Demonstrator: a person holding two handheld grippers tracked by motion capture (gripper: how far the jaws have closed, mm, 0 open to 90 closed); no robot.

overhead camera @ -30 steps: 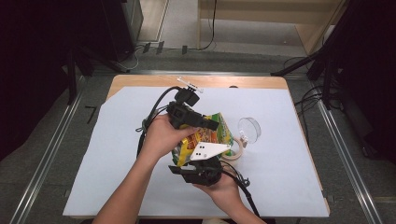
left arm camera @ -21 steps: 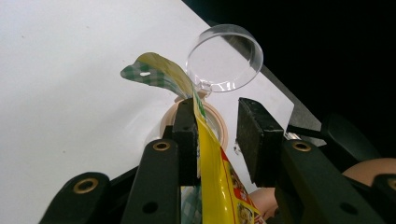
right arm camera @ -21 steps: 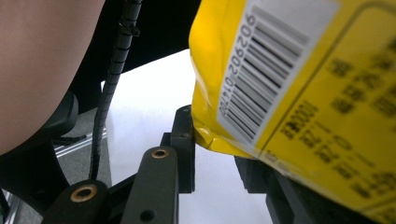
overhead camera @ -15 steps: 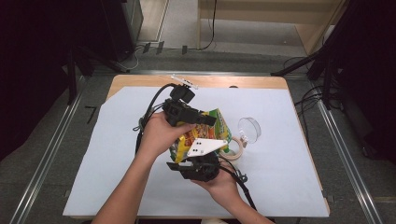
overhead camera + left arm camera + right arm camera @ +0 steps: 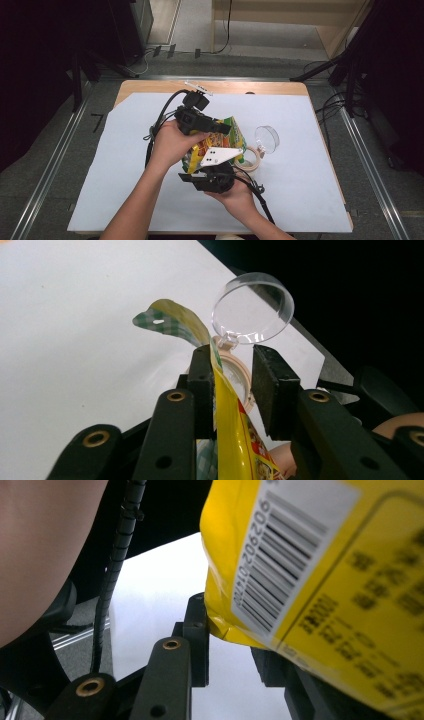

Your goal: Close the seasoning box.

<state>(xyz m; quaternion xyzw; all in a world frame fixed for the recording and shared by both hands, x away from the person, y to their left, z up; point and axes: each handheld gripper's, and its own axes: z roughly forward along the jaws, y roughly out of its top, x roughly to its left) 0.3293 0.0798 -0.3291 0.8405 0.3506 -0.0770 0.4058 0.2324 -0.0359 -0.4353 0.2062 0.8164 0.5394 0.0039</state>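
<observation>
The yellow snack bag (image 5: 216, 142) is held above the white sheet (image 5: 100, 165) between both grippers, as before, just beside the tape roll (image 5: 252, 156) and the clear round lid (image 5: 266, 138). The left gripper (image 5: 235, 375) has just narrowed its jaws slightly; the bag's top edge lies against one pad, with a gap to the other. The right gripper (image 5: 232, 645) is unchanged, part-open around the bag's lower corner; whether its pads press cannot be determined.

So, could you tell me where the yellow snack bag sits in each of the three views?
High view: the yellow snack bag is at centre, between the two grippers.
Left gripper view: bottom centre, its top edge rising between the black jaws.
Right gripper view: upper right, barcode side facing the camera.
Shared landmark: the white table cover.
</observation>
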